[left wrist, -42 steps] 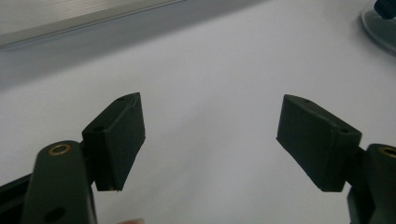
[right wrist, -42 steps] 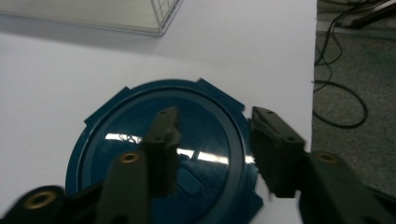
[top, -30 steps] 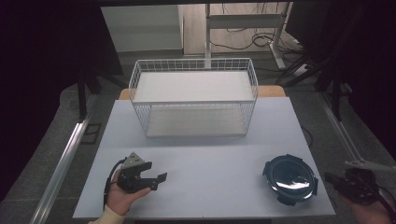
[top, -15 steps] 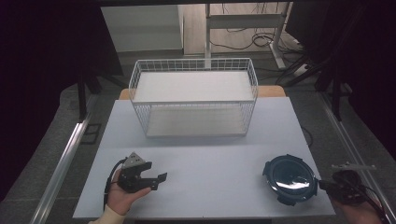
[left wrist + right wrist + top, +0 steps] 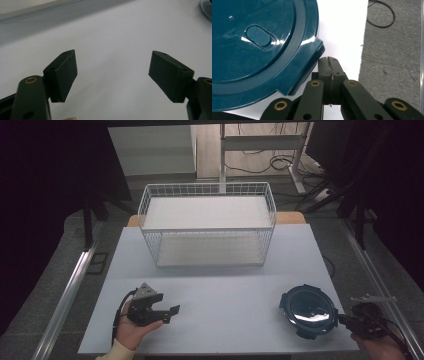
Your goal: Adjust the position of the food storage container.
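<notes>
A: Item one, the table (image 5: 215, 300)?

B: Pale top, bearing everything listed. It lay under both tongs, so either hand could set down or pick up without stretching.

A: Item two, the wire basket (image 5: 207, 227)?

B: White, open at the top, nothing in it. It stood well ahead of both tongs at the far side, mouth up. My judgement: it was the likely place for the lid to go.

A: Item three, the lid?

B: The lid (image 5: 308, 311), dark teal, round, with a tab on its rim, lay flat on the table near the right-hand edge, just beside the right tongs (image 5: 350, 321) and well apart from the left pair. In the right gripper view the lid (image 5: 257, 50) lay just left of the jaw tips, its tab nearest them.

A: Item four, the right tongs?

B: The right tongs (image 5: 329, 65) had their jaws pressed together, nothing between them. They sat low at the table's edge, beside the tab. I judged that a nudge or a lining-up, not a grip.

A: Item five, the left tongs?

B: The left tongs (image 5: 170, 312), cradled in a hand (image 5: 131, 332) at the near left, pointed toward the lid. The left gripper view showed the left tongs (image 5: 112, 75) spread over bare table, holding nothing. Probably waiting.
</notes>
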`<action>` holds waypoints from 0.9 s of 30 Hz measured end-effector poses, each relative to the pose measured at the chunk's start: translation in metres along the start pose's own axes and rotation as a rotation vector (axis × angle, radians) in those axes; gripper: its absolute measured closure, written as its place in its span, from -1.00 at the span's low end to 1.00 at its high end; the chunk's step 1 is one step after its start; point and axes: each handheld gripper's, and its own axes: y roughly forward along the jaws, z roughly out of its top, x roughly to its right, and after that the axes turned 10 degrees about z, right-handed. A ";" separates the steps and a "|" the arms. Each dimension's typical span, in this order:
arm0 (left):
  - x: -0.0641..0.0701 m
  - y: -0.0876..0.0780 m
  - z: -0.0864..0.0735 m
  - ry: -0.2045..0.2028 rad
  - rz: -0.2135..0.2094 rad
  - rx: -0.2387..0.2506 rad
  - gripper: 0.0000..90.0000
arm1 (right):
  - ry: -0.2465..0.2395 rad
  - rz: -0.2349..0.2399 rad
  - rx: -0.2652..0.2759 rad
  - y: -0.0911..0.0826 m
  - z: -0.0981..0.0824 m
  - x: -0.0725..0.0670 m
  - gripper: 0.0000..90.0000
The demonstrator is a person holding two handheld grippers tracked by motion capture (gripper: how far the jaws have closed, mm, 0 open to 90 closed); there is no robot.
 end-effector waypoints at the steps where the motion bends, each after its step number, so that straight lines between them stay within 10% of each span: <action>1: 0.000 0.000 0.000 0.001 0.000 0.000 -0.50 | -0.005 0.003 0.004 0.002 0.001 -0.002 0.99; 27: -0.004 -0.002 0.004 -0.010 0.010 0.007 -0.50 | -0.101 0.031 0.008 0.029 0.028 -0.042 0.99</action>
